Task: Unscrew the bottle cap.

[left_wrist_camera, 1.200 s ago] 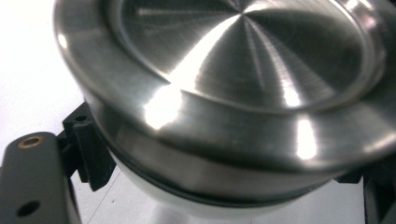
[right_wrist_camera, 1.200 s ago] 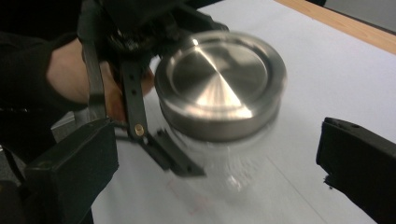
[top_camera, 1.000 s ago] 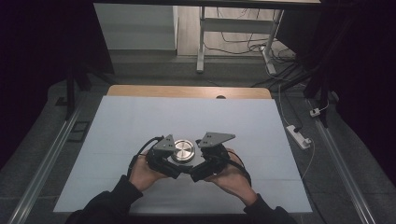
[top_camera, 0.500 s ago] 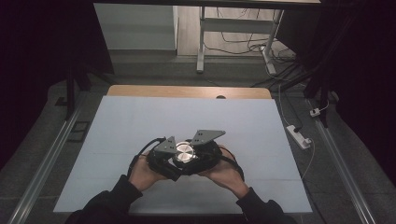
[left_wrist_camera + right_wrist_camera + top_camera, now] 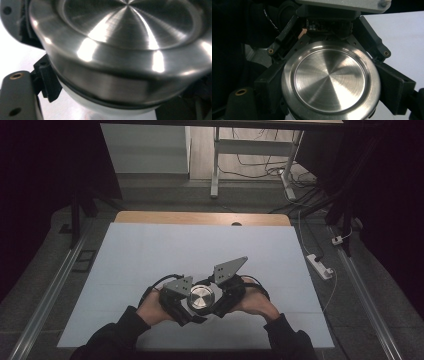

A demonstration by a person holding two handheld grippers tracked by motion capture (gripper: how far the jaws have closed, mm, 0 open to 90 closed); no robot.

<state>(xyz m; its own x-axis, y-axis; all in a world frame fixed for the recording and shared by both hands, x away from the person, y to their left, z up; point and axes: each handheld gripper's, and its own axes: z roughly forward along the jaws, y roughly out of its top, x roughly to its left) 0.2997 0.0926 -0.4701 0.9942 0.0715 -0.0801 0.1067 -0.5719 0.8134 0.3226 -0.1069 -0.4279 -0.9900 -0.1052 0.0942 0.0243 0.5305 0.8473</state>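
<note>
A round container with a brushed steel lid (image 5: 201, 297) is held between both grippers near the front middle of the white table (image 5: 150, 250). My left gripper (image 5: 184, 301) closes on it from the left and my right gripper (image 5: 219, 299) from the right. In the right gripper view the lid (image 5: 329, 80) sits between two black pads (image 5: 269, 86), and the left gripper's arms reach around its far side. In the left gripper view the steel rim (image 5: 120, 62) is very close, over a black ring and a white body (image 5: 100, 110), with a pad (image 5: 47, 82) against its side.
A wooden strip (image 5: 200, 217) runs along the table's far edge. A white power strip (image 5: 320, 266) lies on the floor to the right. Desk legs and cables (image 5: 260, 167) stand beyond the table. Metal rails (image 5: 45, 300) line both sides.
Both hands have drawn the container toward the person's edge of the table, and the grippers have closed in tighter around it.
</note>
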